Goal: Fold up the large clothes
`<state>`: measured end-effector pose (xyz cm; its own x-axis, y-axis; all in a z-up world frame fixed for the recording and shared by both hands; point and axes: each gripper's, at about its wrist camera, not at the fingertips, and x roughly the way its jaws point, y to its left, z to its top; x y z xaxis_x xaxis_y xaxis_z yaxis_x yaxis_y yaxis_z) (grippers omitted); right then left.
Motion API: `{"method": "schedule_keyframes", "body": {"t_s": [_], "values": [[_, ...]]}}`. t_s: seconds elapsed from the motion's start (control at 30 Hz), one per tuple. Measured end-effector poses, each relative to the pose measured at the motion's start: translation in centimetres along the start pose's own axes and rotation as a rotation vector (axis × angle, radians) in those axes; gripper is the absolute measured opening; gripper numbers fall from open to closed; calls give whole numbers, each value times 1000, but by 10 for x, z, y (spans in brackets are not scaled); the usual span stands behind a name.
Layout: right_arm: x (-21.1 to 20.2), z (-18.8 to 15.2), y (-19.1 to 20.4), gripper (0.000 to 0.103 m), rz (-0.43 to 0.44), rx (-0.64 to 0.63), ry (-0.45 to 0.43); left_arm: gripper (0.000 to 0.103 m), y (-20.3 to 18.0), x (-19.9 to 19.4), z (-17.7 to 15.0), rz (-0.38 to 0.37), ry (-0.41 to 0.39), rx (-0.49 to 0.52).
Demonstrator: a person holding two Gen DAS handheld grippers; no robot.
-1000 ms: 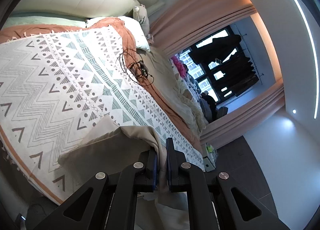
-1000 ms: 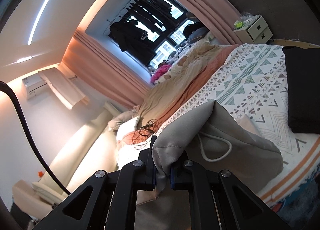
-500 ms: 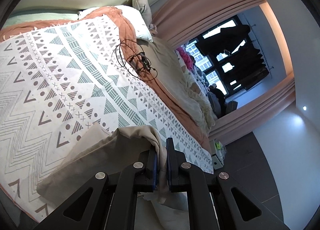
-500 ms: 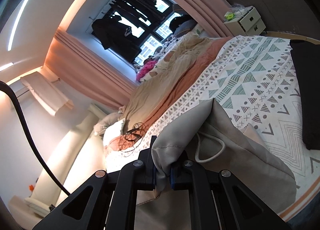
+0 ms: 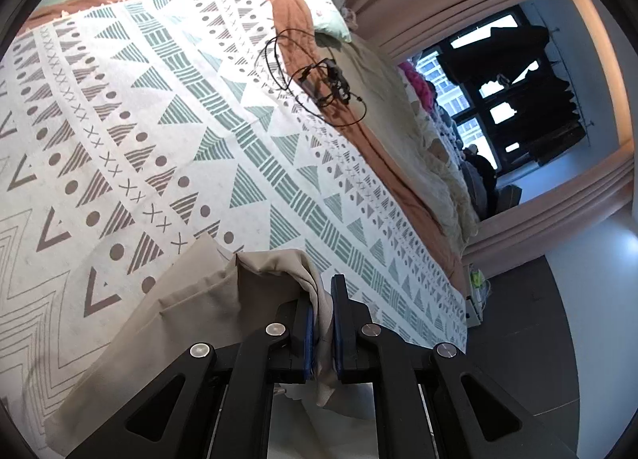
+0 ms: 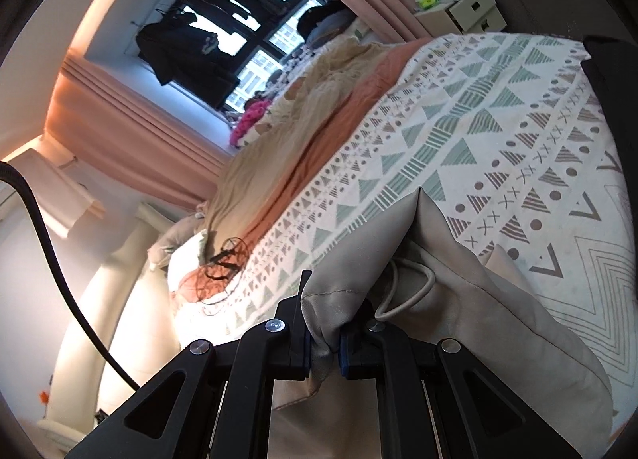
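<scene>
A beige garment (image 5: 191,311) with a white drawstring (image 6: 402,291) hangs between both grippers over the patterned bedspread (image 5: 179,132). My left gripper (image 5: 321,299) is shut on a bunched edge of the beige garment, which trails down and left onto the bed. My right gripper (image 6: 323,323) is shut on another edge of the beige garment (image 6: 458,299); the cloth folds over its fingers and spreads right across the bedspread (image 6: 498,132). The fingertips of both grippers are partly hidden by cloth.
A tangle of black cable (image 5: 323,80) lies on the rust-coloured blanket (image 5: 295,20) near the pillows. A dark cloth (image 6: 614,108) lies at the bed's right edge. A white bedside drawer unit (image 6: 466,8) stands beyond the bed. Clothes hang at the window (image 6: 207,28).
Both grippers have moved forward and lower over the bed with the garment in them; the bedspread now looks nearer and larger. More of the garment rests on the bed.
</scene>
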<state>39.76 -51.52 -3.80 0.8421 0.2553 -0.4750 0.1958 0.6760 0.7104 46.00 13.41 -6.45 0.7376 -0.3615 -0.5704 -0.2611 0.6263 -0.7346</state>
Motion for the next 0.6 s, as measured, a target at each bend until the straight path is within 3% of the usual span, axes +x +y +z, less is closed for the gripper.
{"method": "schedule_keyframes", "body": {"t_s": [0.27,0.3,0.37,0.4,0.43,0.47,0.53,0.6], "values": [[55,-2,-30,10,-60,34,47,8,13,57,5,48,40,-1],[60,-2,-33,10,-66,37,49,13,13,62,6,49,43,-4],[69,-1,-37,13,-86,36,52,43,14,70,8,36,57,-21],[73,-1,-40,16,-90,46,54,70,15,72,8,24,61,-33],[75,1,-43,24,-89,66,57,81,16,69,8,11,44,-43],[78,2,-46,41,-77,84,62,82,15,64,7,3,17,-46],[81,3,-47,60,-87,86,67,82,13,57,6,25,1,-27],[80,0,-43,61,-112,63,70,82,16,51,5,38,14,-16]]}}
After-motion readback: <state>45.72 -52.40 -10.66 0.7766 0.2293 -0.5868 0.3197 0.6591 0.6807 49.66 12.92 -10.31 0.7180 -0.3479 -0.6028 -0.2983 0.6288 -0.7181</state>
